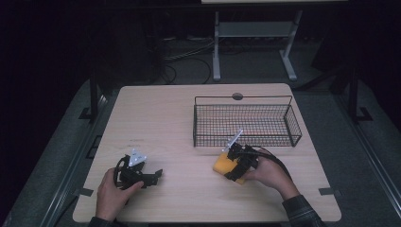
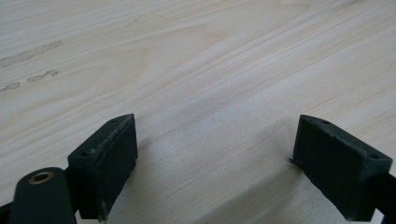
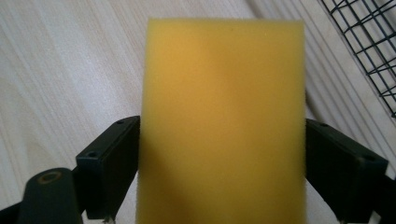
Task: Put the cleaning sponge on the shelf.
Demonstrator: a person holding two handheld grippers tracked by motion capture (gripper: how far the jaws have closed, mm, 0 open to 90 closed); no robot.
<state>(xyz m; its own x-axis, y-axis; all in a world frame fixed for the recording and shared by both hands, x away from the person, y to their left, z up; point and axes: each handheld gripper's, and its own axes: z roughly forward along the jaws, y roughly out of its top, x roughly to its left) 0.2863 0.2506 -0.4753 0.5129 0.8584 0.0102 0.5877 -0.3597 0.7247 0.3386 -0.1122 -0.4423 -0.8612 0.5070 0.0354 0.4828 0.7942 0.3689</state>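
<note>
A yellow sponge (image 1: 221, 166) lies on the wooden table (image 1: 165, 123) just in front of the wire basket. In the right gripper view the sponge (image 3: 223, 93) sits between the two black jaws, and both pads lie flush against its long sides. My right gripper (image 1: 231, 165) is down on it, shut on the sponge (image 3: 223, 154). At the front left of the table my left gripper (image 1: 157, 174) rests low and points right. Its jaws stand wide apart over bare wood (image 2: 215, 154) with nothing between them.
A black wire basket (image 1: 293, 125) stands at the back right of the table, close behind the sponge; its mesh corner (image 3: 373, 42) is at the upper right in the right gripper view. Beyond the table are a dark floor, cables and a white stand (image 1: 216, 52).
</note>
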